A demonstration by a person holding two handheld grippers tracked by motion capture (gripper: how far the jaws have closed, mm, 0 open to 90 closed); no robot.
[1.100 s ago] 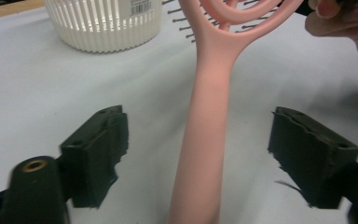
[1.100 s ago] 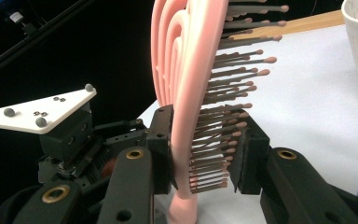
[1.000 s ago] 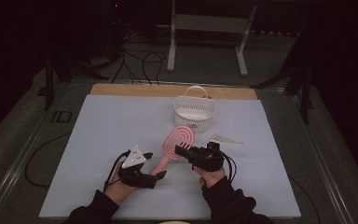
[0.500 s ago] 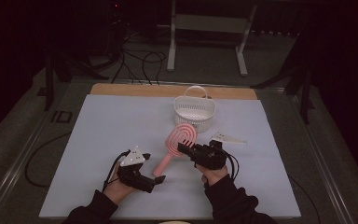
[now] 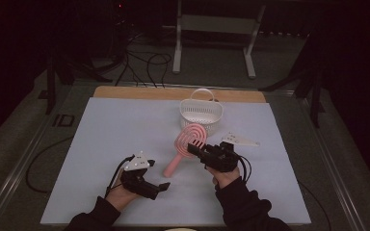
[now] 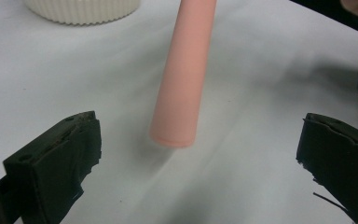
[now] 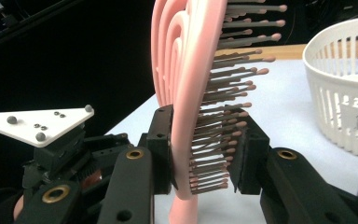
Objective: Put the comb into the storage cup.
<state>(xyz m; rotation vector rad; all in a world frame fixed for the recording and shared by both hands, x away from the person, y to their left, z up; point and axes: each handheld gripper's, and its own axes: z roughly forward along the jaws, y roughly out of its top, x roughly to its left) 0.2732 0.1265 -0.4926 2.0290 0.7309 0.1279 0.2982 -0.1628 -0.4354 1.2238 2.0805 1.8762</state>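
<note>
Hairbrush (image 5: 185, 147) now lifted toward the basket (image 5: 201, 114) by our clamped right gripper (image 5: 195, 150); our left gripper (image 5: 166, 186), wide open and empty, has let go.

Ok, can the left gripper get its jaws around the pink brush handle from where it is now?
Probably yes. The left gripper is open, and the brush handle points at the gap between its jaws with only bare table mat between. The right gripper holds the brush by its head, leaving the handle free.

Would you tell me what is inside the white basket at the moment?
The white basket looks empty as far as its slotted inner wall shows in the high view. Its floor is hidden by the near rim and the pink hairbrush head in front.
</note>
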